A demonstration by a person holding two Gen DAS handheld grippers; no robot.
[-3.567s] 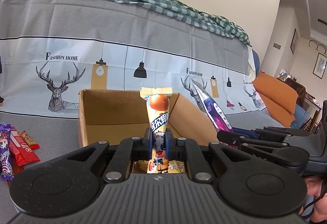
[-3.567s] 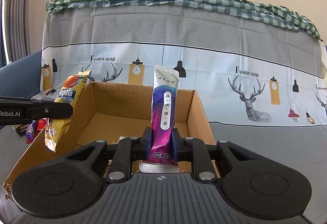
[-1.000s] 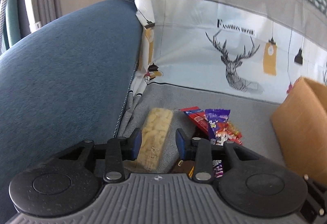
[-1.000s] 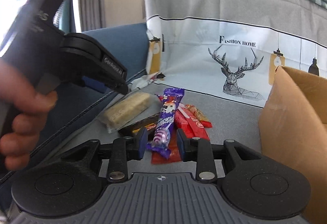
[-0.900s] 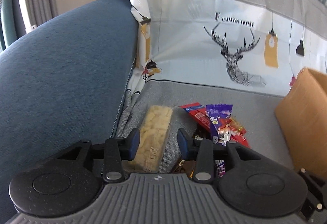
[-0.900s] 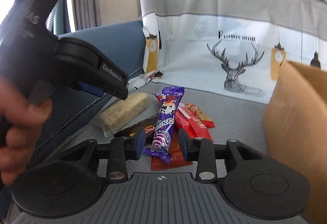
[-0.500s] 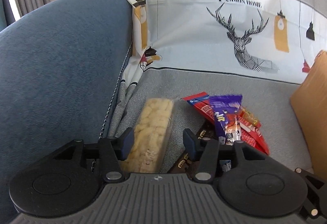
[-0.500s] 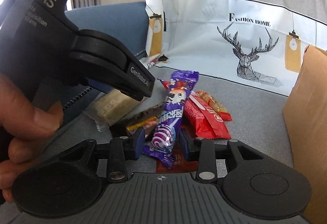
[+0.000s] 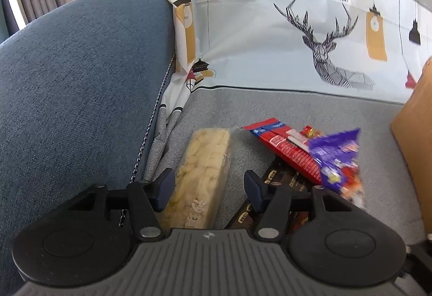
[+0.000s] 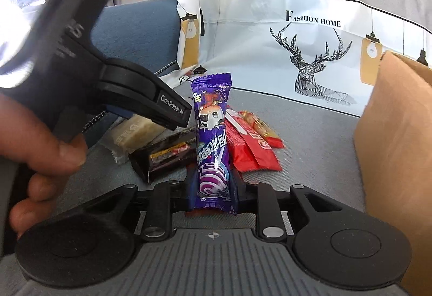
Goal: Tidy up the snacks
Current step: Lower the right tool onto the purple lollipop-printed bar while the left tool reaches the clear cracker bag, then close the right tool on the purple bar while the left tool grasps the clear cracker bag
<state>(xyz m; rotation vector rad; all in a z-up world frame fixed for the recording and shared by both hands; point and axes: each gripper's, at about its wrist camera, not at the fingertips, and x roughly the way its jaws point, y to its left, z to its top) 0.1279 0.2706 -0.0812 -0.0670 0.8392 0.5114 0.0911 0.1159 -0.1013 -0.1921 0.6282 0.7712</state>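
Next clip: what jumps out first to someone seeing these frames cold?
The purple candy wrapper, standing upright and clamped in the right gripper, dominates the right wrist view. Behind it lie red packets and a dark bar on the grey cloth, with a cardboard box at the right. In the left wrist view, the open left gripper straddles a pale biscuit pack beside the blue sofa arm.

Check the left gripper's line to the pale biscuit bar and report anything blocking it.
Nothing visible blocks it. The left gripper is open, and the pale biscuit bar already lies between its fingers on the grey cover. The dark wrapper lies beside the right finger, outside the gap.
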